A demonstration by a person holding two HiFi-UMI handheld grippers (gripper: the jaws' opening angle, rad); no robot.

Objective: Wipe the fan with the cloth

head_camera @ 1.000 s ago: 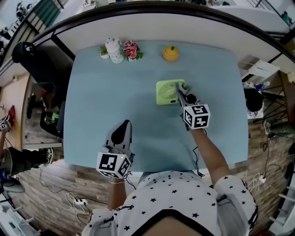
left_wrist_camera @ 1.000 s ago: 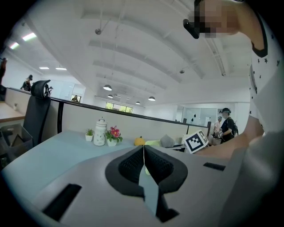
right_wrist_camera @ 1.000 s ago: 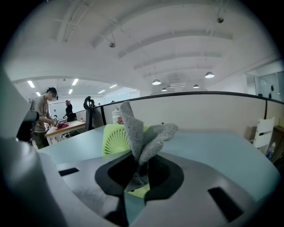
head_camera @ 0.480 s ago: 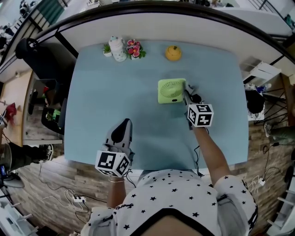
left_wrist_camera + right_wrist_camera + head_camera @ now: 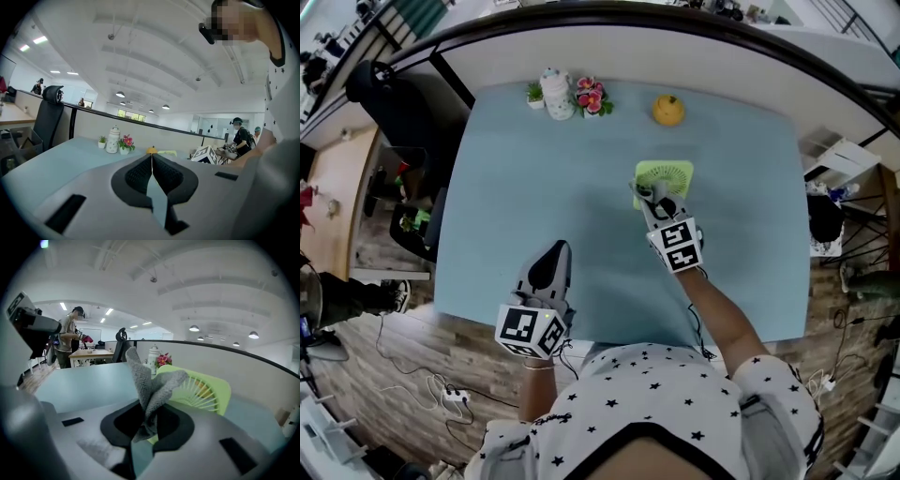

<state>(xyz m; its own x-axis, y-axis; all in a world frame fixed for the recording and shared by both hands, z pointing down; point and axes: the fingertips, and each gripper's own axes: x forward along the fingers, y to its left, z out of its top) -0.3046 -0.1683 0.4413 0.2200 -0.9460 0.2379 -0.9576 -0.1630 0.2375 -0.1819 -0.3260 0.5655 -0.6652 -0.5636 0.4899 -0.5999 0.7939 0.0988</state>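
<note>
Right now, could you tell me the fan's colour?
The fan is lime green, clearest in the right gripper view.

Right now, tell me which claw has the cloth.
The right claw: its jaws pinch the grey cloth at the green fan. The left claw is shut on nothing, away from the fan.

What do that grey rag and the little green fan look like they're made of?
The cloth: a soft knitted or woven textile, probably; its grey surface shows a looped texture and folds limply. The fan: likely moulded plastic, matte lime green, with thin smooth grille ribs.
</note>
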